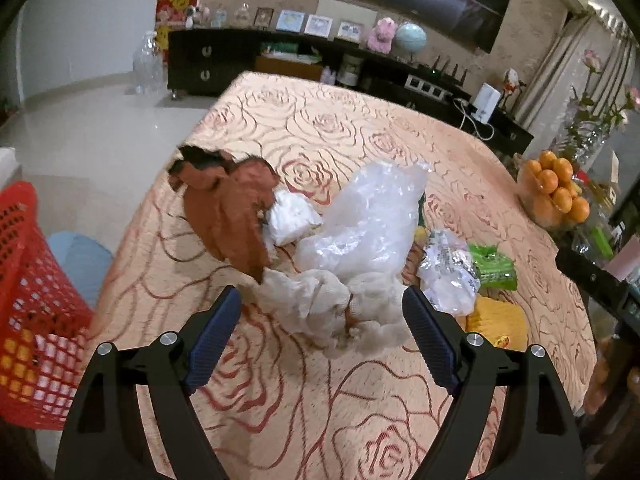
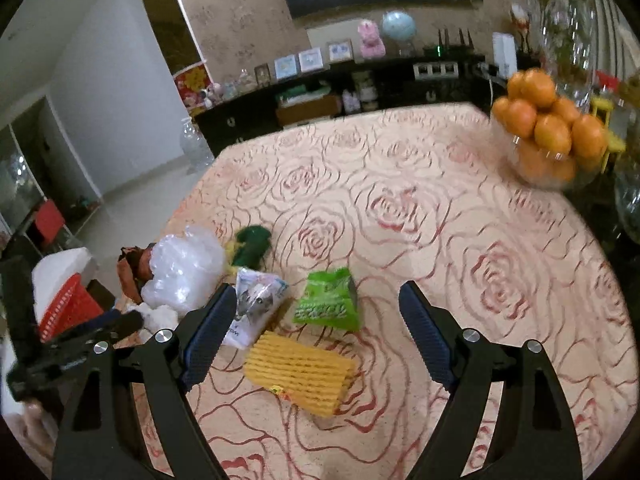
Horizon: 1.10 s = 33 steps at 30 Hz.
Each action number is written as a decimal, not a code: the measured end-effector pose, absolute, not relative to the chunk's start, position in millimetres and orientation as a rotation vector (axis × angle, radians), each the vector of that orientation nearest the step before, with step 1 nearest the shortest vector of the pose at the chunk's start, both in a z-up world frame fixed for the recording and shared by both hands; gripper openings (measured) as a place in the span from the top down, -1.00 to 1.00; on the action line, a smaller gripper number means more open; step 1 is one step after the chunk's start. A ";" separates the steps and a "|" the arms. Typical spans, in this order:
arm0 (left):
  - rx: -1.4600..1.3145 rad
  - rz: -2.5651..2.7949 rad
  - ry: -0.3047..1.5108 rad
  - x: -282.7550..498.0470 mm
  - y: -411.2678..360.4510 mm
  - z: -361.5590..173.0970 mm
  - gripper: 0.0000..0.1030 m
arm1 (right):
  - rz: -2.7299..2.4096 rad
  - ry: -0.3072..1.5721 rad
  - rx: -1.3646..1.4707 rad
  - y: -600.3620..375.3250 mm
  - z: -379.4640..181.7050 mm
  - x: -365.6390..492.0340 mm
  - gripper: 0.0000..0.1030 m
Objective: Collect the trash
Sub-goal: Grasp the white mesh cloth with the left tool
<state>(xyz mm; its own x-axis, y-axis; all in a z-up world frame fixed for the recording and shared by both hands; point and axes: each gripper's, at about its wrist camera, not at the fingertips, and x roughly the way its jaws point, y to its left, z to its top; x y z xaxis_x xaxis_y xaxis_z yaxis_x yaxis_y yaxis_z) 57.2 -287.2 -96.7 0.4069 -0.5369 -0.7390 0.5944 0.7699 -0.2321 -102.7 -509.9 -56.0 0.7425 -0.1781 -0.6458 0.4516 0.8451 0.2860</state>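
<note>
- Lying in a loose cluster near the table's [image 2: 460,216] left edge, the trash comprises one brown paper bag [image 1: 228,208], one clear plastic bag [image 1: 360,216], one wad of white tissue [image 1: 320,304], one small white crumpled packet [image 1: 290,218], one printed white wrapper [image 2: 256,308], one green snack packet [image 2: 328,300], one yellow ridged packet [image 2: 298,372] and one dark green piece [image 2: 252,244].
- The left gripper [image 1: 322,320] hangs over the tissue with jaws wide apart, holding nothing; closing there could catch the tablecloth, or the tissue could drag the plastic bag along and spill it.
- The right gripper [image 2: 316,312], likewise spread and empty, brackets the green and yellow packets; a grip on both at once may let one slip out.
- One red basket [image 1: 36,300] stands beyond the left edge; light scraps might miss it.
- One bowl of oranges [image 2: 548,140] near the far right corner, well apart, seems safe.
</note>
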 end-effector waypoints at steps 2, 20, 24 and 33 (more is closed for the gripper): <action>0.070 -0.721 0.925 59.9 -292.9 -101.5 -0.55 | -0.323 0.642 0.474 -508.4 -55.0 -100.5 -0.56; 0.178 -0.757 0.933 47.1 -315.1 -117.8 0.21 | -0.281 0.693 0.400 -483.7 -64.6 -77.6 -0.57; 0.181 -0.758 0.924 42.5 -305.7 -112.3 0.22 | -0.255 0.711 0.367 -472.6 -69.1 -64.7 -0.57; 0.148 -0.743 0.854 38.1 -264.1 -84.2 0.22 | -0.225 0.772 0.312 -452.6 -86.5 -31.6 -0.57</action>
